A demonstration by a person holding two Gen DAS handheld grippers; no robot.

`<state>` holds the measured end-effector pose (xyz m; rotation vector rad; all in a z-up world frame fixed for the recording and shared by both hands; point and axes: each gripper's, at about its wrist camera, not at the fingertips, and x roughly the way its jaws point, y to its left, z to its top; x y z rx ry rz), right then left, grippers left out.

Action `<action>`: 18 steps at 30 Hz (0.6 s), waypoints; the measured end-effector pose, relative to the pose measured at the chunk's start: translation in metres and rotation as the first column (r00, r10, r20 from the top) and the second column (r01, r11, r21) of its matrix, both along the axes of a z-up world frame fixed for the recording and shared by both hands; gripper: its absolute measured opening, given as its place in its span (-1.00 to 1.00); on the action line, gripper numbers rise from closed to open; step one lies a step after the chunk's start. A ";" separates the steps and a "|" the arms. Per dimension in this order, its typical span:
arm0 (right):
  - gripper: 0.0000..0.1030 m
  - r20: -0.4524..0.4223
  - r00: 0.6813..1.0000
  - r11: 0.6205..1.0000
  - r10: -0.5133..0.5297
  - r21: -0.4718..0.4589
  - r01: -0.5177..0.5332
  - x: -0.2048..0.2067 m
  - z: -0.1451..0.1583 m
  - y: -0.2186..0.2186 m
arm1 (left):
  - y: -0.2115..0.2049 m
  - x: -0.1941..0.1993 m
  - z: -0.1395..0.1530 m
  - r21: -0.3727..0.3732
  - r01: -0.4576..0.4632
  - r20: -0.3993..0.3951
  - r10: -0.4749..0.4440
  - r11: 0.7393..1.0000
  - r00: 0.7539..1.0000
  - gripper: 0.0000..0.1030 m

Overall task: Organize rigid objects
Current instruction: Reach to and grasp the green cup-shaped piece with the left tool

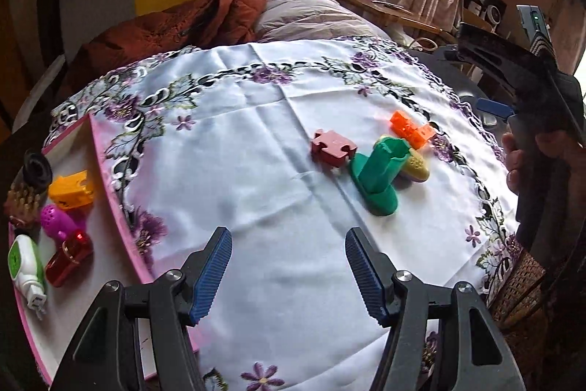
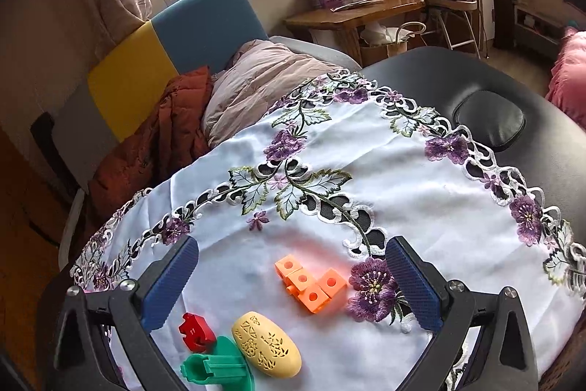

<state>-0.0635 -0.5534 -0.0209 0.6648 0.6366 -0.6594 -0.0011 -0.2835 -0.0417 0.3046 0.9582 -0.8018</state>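
Note:
On the white embroidered cloth lie a red puzzle piece [image 1: 332, 147] [image 2: 196, 331], a green stand with an upright post [image 1: 379, 176] [image 2: 216, 369], a yellow perforated oval [image 1: 415, 167] [image 2: 266, 344] and an orange block of joined cubes [image 1: 412, 128] [image 2: 311, 286]. My left gripper [image 1: 288, 272] is open over bare cloth, short of these pieces, nothing between its blue pads. My right gripper [image 2: 293, 284] is open, the orange block lying between its spread fingers without touching them. From the left wrist view, the right tool [image 1: 512, 68] hangs at the far right in a hand.
A pink-rimmed white tray [image 1: 106, 178] at the left holds an orange piece [image 1: 71, 189], a magenta piece [image 1: 58, 220], a red translucent piece [image 1: 69, 257], a white and green plug [image 1: 25, 270] and dark items. A bed with a rust jacket [image 1: 175, 24] lies behind. A black padded table [image 2: 487, 90] extends right.

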 end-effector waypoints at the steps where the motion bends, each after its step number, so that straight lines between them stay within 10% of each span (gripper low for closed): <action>1: 1.00 0.001 1.000 1.000 0.002 0.002 -0.002 0.000 0.000 0.000 | -0.006 -0.002 0.001 -0.008 0.023 0.002 -0.023 1.000 1.000 0.27; 18: 0.99 0.027 1.000 0.999 0.008 0.049 -0.009 -0.001 -0.004 -0.006 | -0.122 -0.001 -0.024 0.024 0.159 0.005 -0.159 0.987 0.987 0.21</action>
